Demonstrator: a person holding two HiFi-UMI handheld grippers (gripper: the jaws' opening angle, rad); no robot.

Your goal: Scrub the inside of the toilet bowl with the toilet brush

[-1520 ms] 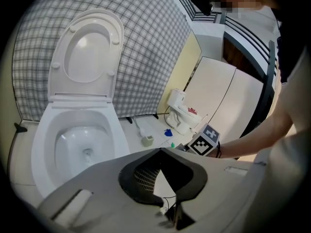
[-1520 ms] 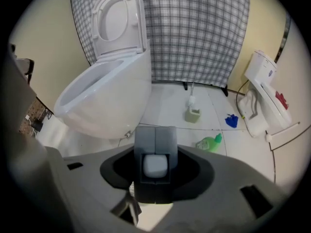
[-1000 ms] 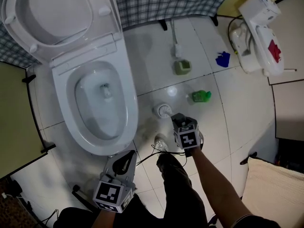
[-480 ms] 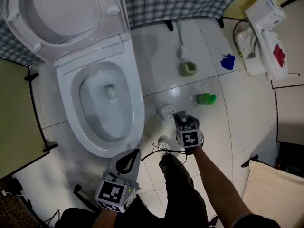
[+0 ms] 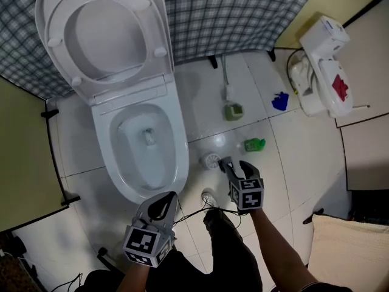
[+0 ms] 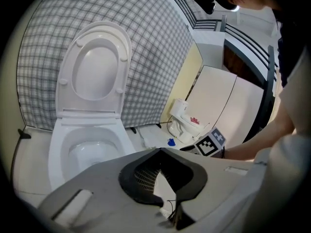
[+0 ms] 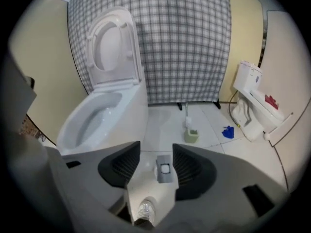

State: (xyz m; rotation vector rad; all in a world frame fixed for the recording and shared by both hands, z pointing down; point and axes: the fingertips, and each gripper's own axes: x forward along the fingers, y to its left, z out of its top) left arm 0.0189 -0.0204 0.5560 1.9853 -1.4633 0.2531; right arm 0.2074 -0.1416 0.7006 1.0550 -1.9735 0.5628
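Observation:
The white toilet (image 5: 176, 157) has its lid and seat raised, and the bowl (image 5: 148, 146) (image 6: 92, 149) (image 7: 92, 118) holds a little water. The toilet brush (image 5: 228, 91) (image 7: 186, 114) stands by the checked wall with its white handle in a green holder (image 5: 233, 111) (image 7: 191, 135), away from both grippers. My right gripper (image 5: 236, 164) (image 7: 156, 148) hangs open over the floor tiles. Its jaws have just been opening, and nothing is between them. My left gripper (image 5: 164, 198) (image 6: 159, 150) is near the toilet's front rim with its fingertips together, holding nothing.
A small round white fitting (image 5: 211, 160) (image 7: 165, 169) sits on the floor just ahead of the right gripper. A green bottle (image 5: 255, 144) and a blue rag (image 5: 279, 101) (image 7: 228, 131) lie on the tiles. A second white toilet (image 5: 319, 66) (image 7: 255, 106) stands at the right. My shoe (image 5: 208, 198) is beside the bowl.
Both grippers have risen from the floor. The right one came up off the round fitting with its jaws spreading. The head view has pulled back, showing more of the wall.

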